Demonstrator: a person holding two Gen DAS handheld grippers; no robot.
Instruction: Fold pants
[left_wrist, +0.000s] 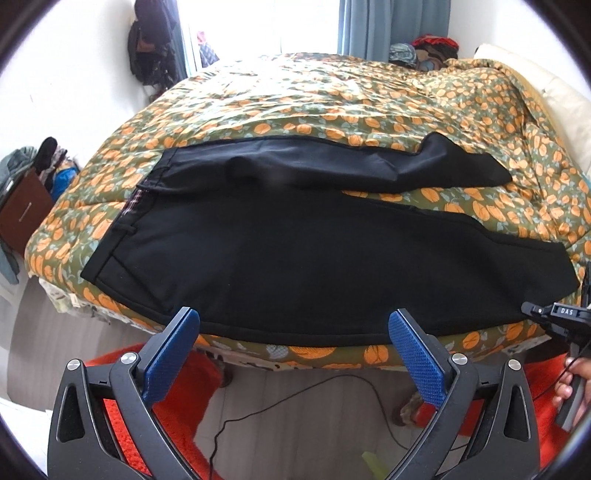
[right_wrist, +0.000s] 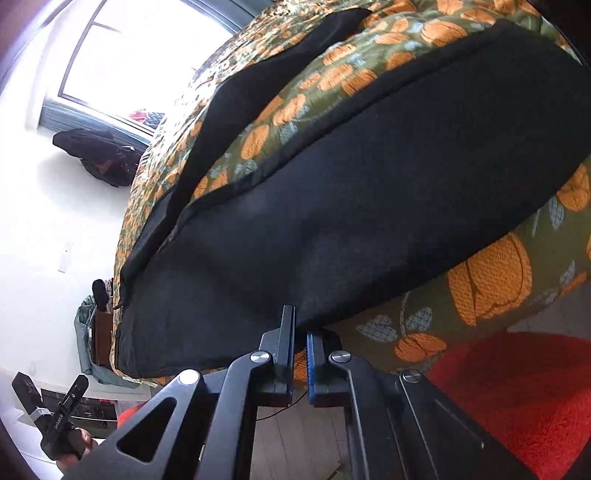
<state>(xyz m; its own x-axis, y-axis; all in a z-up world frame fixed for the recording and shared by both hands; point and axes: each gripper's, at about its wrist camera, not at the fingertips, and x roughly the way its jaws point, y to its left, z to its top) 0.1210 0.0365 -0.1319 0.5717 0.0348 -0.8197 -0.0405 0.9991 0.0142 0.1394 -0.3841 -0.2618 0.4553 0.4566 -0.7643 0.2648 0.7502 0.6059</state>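
Note:
Black pants (left_wrist: 295, 258) lie spread flat on the bed, waistband at the left, two legs reaching right, the near leg along the bed's front edge. My left gripper (left_wrist: 295, 325) is open and empty, its blue pads just at the near leg's lower edge. In the right wrist view my right gripper (right_wrist: 301, 325) is nearly shut, its tips at the hem edge of the near pant leg (right_wrist: 369, 203); whether cloth is pinched I cannot tell. The right gripper also shows in the left wrist view (left_wrist: 557, 317) at the far right by the leg end.
The bed has a green quilt with orange flowers (left_wrist: 332, 92). An orange rug (left_wrist: 177, 424) and a black cable (left_wrist: 295, 398) lie on the grey floor below. A brown box (left_wrist: 22, 214) and clothes stand at the left. Curtains and window lie behind.

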